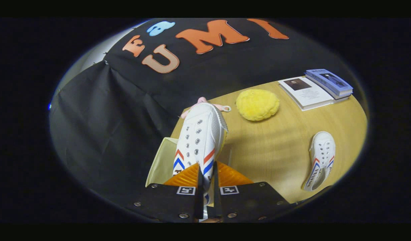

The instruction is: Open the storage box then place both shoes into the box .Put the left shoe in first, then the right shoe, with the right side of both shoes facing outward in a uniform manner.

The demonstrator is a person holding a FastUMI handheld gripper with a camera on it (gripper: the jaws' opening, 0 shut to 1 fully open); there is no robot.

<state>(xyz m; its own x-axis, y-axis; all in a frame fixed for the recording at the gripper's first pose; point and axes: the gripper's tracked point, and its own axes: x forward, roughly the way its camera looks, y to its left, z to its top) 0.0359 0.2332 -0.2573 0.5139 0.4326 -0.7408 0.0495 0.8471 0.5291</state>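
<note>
Hand-held gripper (207,182): bottom centre, fingers pinched tight on the side wall of a white shoe (200,140), which points away, held up.
Storage box (162,162): pale, open, under and left of the held shoe.
Second shoe (321,157): lower right on the worktop (275,144).
Yellow sponge (257,104): beyond.
Books (317,87): upper right.

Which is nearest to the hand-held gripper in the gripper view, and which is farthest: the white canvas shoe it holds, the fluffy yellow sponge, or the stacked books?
1. White canvas shoe: clamped between the fingers of the hand-held gripper.
2. Fluffy yellow sponge: on the wooden table, beyond the shoe's toe.
3. Stacked books: farthest, by the table's far edge.
</note>
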